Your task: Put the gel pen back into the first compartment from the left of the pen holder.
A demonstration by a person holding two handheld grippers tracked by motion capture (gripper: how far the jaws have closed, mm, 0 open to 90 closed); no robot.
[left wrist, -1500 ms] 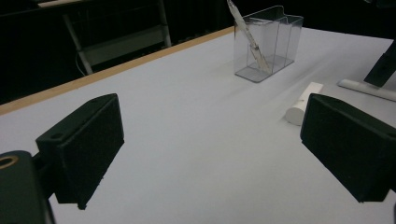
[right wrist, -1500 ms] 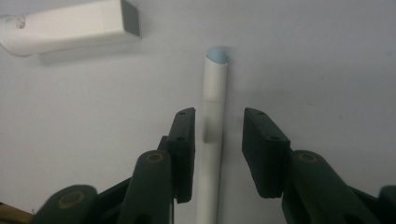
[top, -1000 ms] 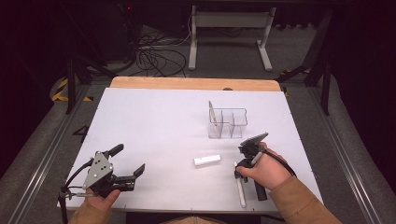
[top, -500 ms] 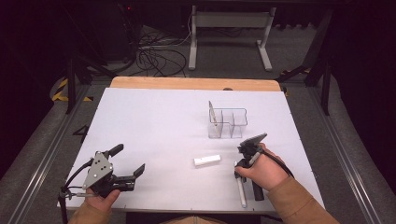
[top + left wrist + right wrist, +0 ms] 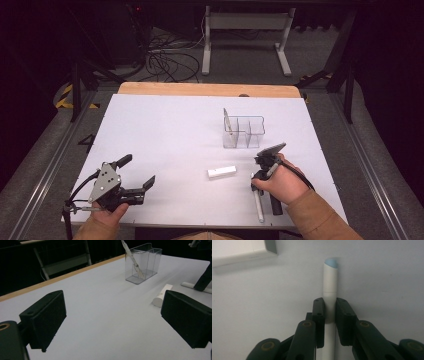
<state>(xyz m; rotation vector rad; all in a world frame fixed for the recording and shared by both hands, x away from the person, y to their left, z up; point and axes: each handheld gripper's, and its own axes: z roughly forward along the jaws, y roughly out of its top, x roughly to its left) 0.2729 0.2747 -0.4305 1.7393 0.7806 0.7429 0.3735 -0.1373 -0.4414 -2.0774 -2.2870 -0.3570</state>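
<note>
A white pen [image 5: 259,207] lies on the white table near its front right edge. My right gripper [image 5: 256,184] points down at it and is shut on its barrel; the right gripper view has both pads pressed on the pen [image 5: 330,277] on either side, its pale blue tip past my right gripper [image 5: 330,312]. A white block [image 5: 221,173] lies just left of the pen. At the front left my left gripper [image 5: 137,171] stands open with nothing between its jaws, and the left gripper view looks past my left gripper [image 5: 116,320] across the table to the block [image 5: 162,295].
A clear divided holder [image 5: 245,132] stands behind the right hand, with another pen [image 5: 227,122] leaning in its left compartment; the holder [image 5: 145,262] shows far off in the left gripper view. A wooden strip [image 5: 210,89] edges the table's far side.
</note>
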